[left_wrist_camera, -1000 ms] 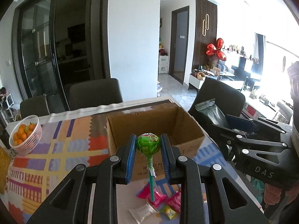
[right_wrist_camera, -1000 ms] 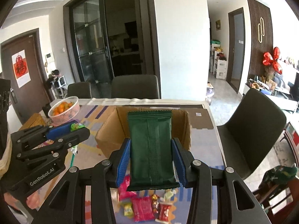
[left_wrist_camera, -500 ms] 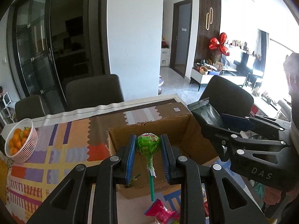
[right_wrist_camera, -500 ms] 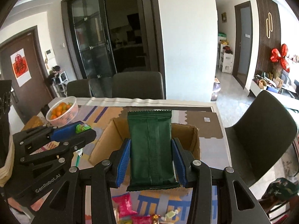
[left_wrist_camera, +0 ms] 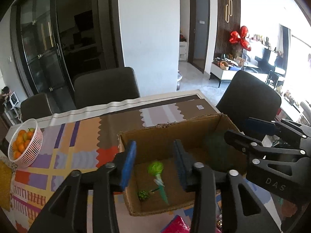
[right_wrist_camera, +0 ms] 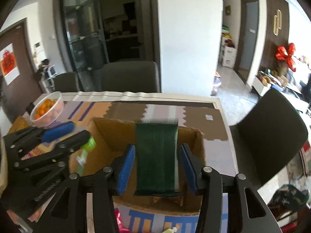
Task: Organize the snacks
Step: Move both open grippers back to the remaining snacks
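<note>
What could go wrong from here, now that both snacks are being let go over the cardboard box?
1. The green lollipop is blurred in mid-fall between the left tool's just-opened jaws; it may bounce onto the other lollipop already in the cardboard box.
2. The dark green packet is loose between the right tool's opening jaws and might catch the box's near wall or tip outside.

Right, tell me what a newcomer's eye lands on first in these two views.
First, the open cardboard box mid-table, with both grippers over it, their jaws just opened. A green lollipop, blurred, drops clear of the left gripper into the box, and a dark green packet stands loose between the right gripper pads. Beyond, at the table's left edge, sits a white basket of oranges.
</note>
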